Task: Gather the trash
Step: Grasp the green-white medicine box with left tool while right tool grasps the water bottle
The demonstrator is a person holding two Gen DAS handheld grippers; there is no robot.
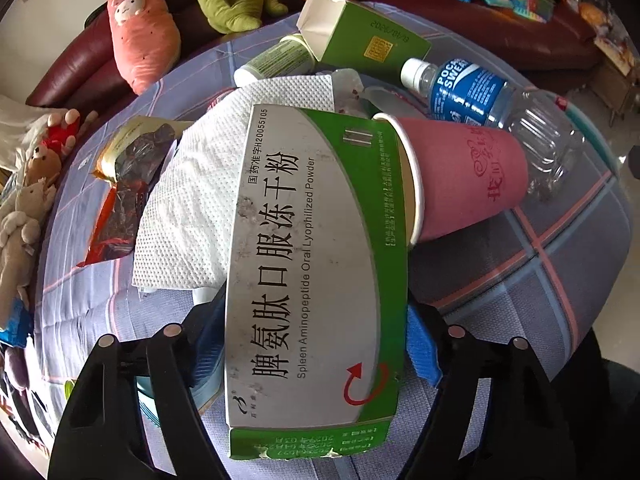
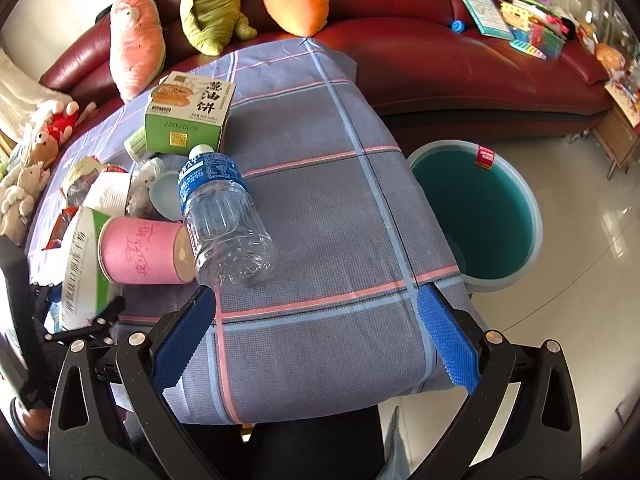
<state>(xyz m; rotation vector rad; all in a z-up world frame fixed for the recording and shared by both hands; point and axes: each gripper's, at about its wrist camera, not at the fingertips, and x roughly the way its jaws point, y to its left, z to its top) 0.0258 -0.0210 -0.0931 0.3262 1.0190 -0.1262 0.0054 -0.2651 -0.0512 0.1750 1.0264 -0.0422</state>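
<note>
The left tongs straddle the green-and-white medicine box, blue pads beside its long edges; whether they already pinch it cannot be told. The box leans on the pink paper cup amid litter on the surface. A square, centred squeeze should lift it cleanly toward the teal bin. The right tongs hang spread, empty.
</note>
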